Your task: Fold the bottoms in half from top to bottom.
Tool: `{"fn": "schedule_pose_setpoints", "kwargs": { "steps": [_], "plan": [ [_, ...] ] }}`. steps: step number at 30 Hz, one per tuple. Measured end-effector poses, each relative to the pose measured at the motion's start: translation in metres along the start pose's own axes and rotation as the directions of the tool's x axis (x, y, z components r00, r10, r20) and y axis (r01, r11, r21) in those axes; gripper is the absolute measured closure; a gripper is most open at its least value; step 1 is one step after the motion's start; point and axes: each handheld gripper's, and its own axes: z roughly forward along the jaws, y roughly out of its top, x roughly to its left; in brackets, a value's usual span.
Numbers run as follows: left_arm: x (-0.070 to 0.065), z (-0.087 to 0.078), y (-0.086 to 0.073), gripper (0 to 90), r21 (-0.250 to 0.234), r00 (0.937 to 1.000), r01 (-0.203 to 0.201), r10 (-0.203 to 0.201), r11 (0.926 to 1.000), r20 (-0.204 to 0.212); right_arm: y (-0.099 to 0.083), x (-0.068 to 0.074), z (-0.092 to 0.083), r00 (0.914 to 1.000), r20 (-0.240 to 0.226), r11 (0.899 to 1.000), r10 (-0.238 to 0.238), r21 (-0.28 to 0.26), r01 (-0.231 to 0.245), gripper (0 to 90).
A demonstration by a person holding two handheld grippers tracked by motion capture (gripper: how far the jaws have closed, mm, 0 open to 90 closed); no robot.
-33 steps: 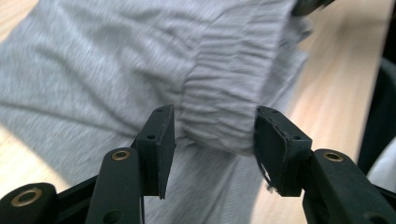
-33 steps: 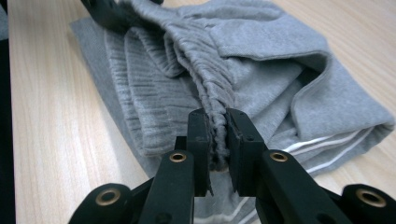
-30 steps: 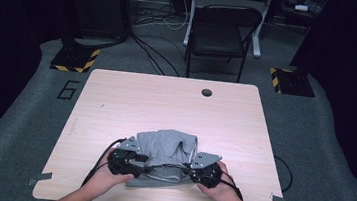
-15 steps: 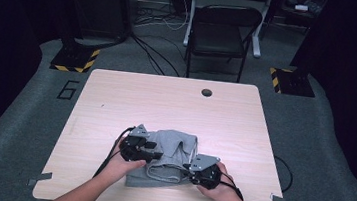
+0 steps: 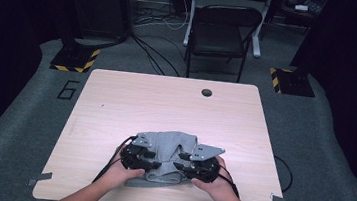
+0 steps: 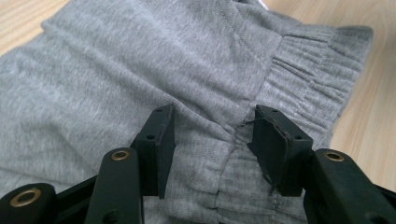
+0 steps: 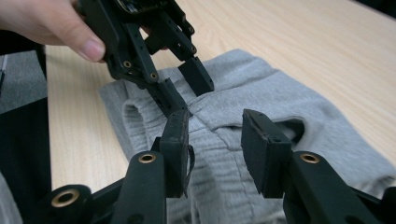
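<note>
grey folded garment (image 5: 168,152) lies near front edge of table (image 5: 166,104). left gripper (image 6: 212,135) jaws released over waistband; right gripper (image 7: 212,140) jaws just opening, nothing clamped. risk: careless regrasp drags fold apart.

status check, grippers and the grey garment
Left gripper open over folded grey jersey garment. Right gripper just opened, nothing pinched. Nothing in the way.

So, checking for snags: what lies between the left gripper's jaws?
Grey garment fabric, near its seam and ribbed waistband, in the left gripper view; the jaws stand apart.
</note>
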Motion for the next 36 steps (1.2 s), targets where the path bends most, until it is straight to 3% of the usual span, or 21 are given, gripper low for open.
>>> {"fn": "schedule_pose_setpoints", "kwargs": {
  "steps": [3,6,11,17,20,27,33,36],
  "plan": [
    [0.001,-0.002,-0.004,48.7,-0.003,1.0000,0.003,-0.003,1.0000,0.005,-0.002,0.000,0.017,0.9991,-0.014,0.996,-0.040,0.075,0.041,63.8],
    [0.004,-0.004,-0.008,48.5,-0.007,0.9999,0.000,0.000,1.0000,0.012,-0.009,-0.001,0.025,0.9990,-0.041,0.990,-0.020,0.140,0.025,66.4],
    [0.005,-0.004,-0.014,48.4,-0.025,0.9997,0.000,0.001,0.9997,0.026,-0.024,-0.004,0.032,0.9974,-0.072,0.982,0.003,0.187,0.011,69.0],
    [0.005,-0.005,-0.020,48.4,-0.041,0.9997,0.001,0.000,0.9992,0.024,-0.032,-0.005,0.035,0.9969,-0.078,0.986,0.006,0.168,0.008,69.5],
    [0.005,-0.004,-0.023,48.5,-0.053,0.9995,0.010,-0.009,0.9986,0.032,-0.033,-0.001,0.035,0.9976,-0.059,0.985,-0.036,0.165,0.045,69.5],
    [0.004,-0.008,-0.026,48.3,-0.072,0.9993,0.018,-0.015,0.9972,0.033,-0.038,-0.003,0.033,0.9976,-0.067,0.991,0.017,0.137,-0.008,68.6],
    [0.007,-0.015,-0.021,45.7,-0.095,0.9977,0.045,-0.039,0.9945,0.055,-0.032,-0.001,0.030,0.9955,-0.087,0.991,0.038,0.131,-0.027,59.8],
    [0.009,-0.023,-0.018,44.8,-0.122,0.9979,0.043,-0.037,0.9916,0.054,-0.027,-0.002,0.022,0.9939,-0.100,0.996,0.047,0.078,-0.039,59.7]
  ]
}}
